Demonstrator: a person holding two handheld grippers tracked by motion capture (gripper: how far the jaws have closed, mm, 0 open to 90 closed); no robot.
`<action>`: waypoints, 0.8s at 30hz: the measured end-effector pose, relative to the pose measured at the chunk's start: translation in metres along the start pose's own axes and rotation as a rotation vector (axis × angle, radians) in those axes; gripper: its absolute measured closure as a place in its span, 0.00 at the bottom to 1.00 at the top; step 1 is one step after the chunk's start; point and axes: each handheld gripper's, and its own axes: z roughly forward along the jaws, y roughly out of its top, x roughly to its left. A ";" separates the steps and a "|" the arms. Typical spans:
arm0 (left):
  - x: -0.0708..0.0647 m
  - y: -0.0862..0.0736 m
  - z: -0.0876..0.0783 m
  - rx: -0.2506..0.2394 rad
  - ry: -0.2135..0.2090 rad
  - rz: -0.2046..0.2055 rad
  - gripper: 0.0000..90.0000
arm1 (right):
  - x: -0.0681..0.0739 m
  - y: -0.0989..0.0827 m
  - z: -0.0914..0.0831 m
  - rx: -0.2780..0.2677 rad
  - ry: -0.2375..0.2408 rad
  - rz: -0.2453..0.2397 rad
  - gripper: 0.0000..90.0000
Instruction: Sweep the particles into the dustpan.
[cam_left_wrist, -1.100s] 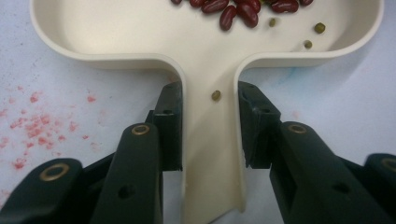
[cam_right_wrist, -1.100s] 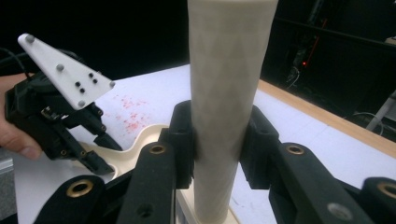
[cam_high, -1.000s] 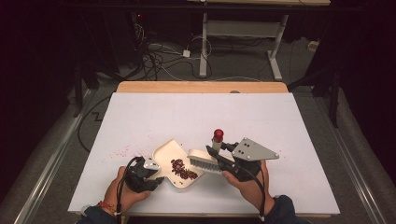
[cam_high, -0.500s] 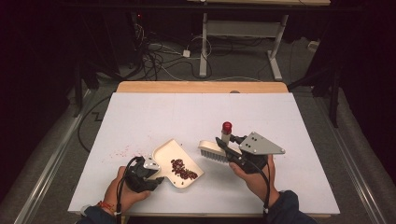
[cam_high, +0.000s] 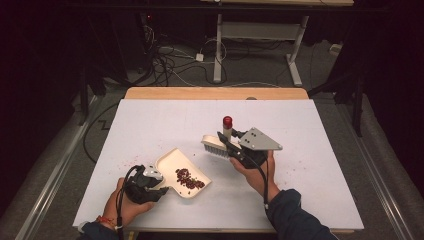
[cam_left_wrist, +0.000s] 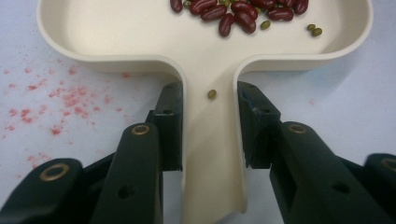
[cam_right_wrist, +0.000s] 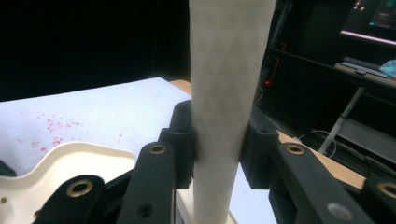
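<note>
Both grippers are matt black. The left gripper (cam_left_wrist: 210, 126) has blocky jaw arms studded with brass-ringed rivets and a black cable behind it. The right gripper (cam_right_wrist: 217, 144) carries a grey three-cornered plate (cam_high: 259, 140) with dark screw dots above its body; behind it, a dark blue sleeve (cam_high: 295, 220). A red cord bracelet (cam_high: 105, 220) sits behind the left gripper.

High view above, looking down on table (cam_high: 150, 125), gripper views close, sharing the dustpan (cam_left_wrist: 116, 37).
</note>
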 end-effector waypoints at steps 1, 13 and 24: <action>0.000 0.000 0.000 0.004 -0.001 0.001 0.71 | 0.001 0.001 0.005 0.004 -0.003 -0.004 0.78; 0.002 -0.002 0.001 0.007 0.002 -0.005 0.71 | 0.015 0.001 0.040 0.056 0.051 -0.041 0.78; 0.003 -0.002 0.001 0.011 0.009 -0.008 0.71 | 0.030 -0.002 0.024 0.051 0.220 -0.073 0.77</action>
